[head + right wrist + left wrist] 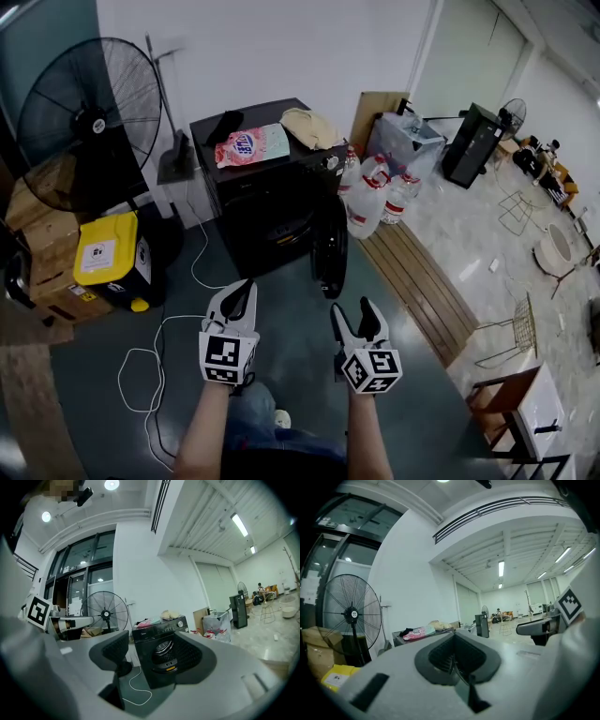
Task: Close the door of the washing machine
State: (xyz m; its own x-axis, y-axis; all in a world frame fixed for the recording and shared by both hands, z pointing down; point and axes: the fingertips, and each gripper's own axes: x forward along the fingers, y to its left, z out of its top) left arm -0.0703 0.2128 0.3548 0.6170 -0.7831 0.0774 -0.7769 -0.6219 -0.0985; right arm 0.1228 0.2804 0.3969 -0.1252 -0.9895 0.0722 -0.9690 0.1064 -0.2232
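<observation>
The black washing machine (pixel 267 202) stands against the far wall. Its round door (pixel 330 248) hangs wide open, swung out to the machine's right side and seen edge-on. Both grippers are held level over the floor in front of it, well short of the door. My left gripper (pixel 246 287) is shut with nothing in it; in the left gripper view its pads (pixel 449 657) meet. My right gripper (pixel 354 309) is open and empty. In the right gripper view the machine's front and drum opening (pixel 164 648) show between its jaws.
A pink bag (pixel 251 146), a dark cloth and a beige cloth (pixel 309 127) lie on the machine's top. Large water bottles (pixel 370 202) and wooden planks (pixel 422 281) sit right of the door. A floor fan (pixel 89 122), yellow box (pixel 108 253) and white cable (pixel 155 370) are at left.
</observation>
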